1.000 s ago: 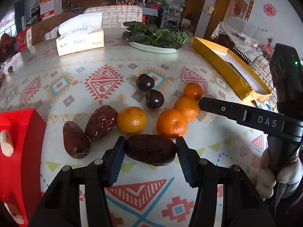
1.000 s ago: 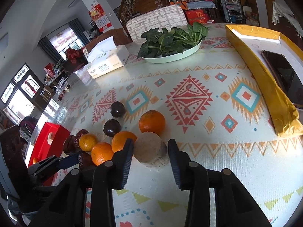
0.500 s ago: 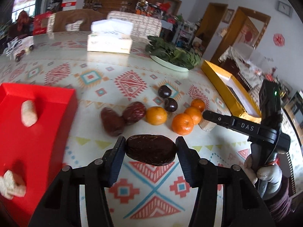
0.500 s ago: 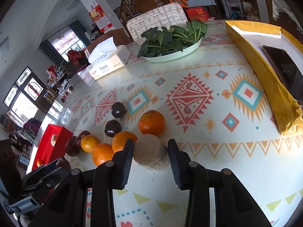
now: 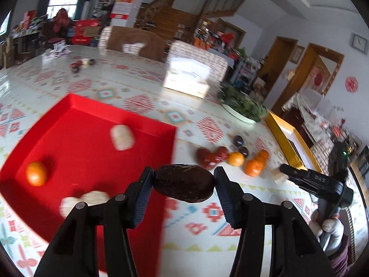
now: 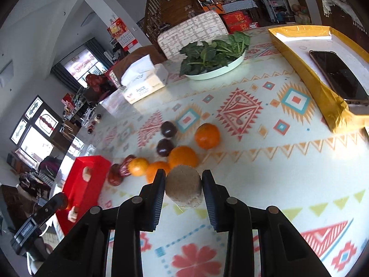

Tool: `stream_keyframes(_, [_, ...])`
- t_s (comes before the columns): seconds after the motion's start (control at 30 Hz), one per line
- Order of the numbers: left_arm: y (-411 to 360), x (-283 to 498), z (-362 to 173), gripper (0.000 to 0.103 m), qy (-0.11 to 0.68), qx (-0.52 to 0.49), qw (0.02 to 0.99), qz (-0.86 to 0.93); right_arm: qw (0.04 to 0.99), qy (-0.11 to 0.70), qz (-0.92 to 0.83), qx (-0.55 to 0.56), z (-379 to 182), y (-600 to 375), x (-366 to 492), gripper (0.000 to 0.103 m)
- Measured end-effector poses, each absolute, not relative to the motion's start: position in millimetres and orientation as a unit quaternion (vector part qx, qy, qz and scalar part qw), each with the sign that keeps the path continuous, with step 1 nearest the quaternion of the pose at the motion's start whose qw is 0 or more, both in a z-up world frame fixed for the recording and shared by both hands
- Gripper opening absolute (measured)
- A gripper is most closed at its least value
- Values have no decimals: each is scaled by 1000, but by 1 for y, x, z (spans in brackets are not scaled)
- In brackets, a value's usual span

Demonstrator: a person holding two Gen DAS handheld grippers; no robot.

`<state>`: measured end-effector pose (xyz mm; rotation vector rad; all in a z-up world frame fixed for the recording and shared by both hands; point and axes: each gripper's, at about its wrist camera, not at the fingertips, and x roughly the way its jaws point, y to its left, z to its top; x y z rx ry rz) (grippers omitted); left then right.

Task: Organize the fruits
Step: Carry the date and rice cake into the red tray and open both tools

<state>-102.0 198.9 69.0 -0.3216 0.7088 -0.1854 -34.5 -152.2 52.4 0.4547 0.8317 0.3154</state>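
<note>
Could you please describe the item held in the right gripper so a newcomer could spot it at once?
Find the cluster of oranges on the patterned tablecloth. Just in front of it, the right gripper pinches a pale tan, rough cylinder, the only beige thing there.

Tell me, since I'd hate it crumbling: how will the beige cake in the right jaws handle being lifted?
The beige cake looks grainy and matte, so it probably won't slip, but its edges may crumble under a hard squeeze. The right gripper has just been closing, and its jaws now press its sides. It is round like a drum, so if set on its side it could roll.
</note>
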Motion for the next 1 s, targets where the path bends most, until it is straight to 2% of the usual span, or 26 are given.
stream_keyframes(0.43, [297, -91, 58, 53, 353, -194, 915, -13, 851, 410, 270, 187, 90, -31, -40, 36])
stream_keyframes(0.73, [326, -74, 43, 53, 374, -202, 905, 2, 820, 444, 334, 137, 81, 79, -28, 36])
stream_keyframes(1.0, [339, -73, 34, 53, 383, -222, 897, 2, 815, 462, 339, 86, 63, 137, -25, 36])
